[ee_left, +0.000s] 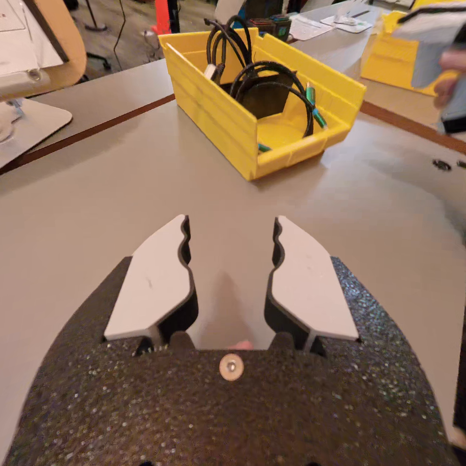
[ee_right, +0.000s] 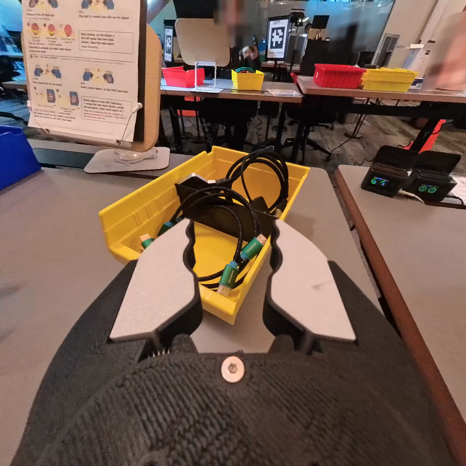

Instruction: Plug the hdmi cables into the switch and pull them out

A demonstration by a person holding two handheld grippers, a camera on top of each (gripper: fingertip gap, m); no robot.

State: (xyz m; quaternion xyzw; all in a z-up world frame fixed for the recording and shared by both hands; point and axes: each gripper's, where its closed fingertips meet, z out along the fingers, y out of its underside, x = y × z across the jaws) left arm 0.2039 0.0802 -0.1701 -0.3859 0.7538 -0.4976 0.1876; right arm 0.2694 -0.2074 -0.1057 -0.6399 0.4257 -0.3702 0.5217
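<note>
A yellow bin [ee_left: 219, 118] [ee_right: 141, 216] stands on the grey table and holds coiled black HDMI cables [ee_left: 242, 73] [ee_right: 262, 166] with green plugs [ee_left: 318, 118] [ee_right: 228, 276], plus a black switch box [ee_left: 264, 100] [ee_right: 227, 214]. My left gripper [ee_left: 230, 222] is open and empty, low over bare table, well short of the bin. My right gripper [ee_right: 232, 227] is open and empty, just above the bin's near end, with the green plugs showing between its fingers. The right gripper also shows blurred in the left wrist view [ee_left: 438, 50], held by a hand.
An instruction sheet on a stand [ee_right: 83, 68] sits behind the bin at left. A blue bin [ee_right: 15, 156] is at far left. Two black chargers [ee_right: 408, 176] sit on the adjoining table at right; a brown table edge [ee_right: 393, 277] runs along there. Another yellow bin [ee_left: 388, 55] stands at back right.
</note>
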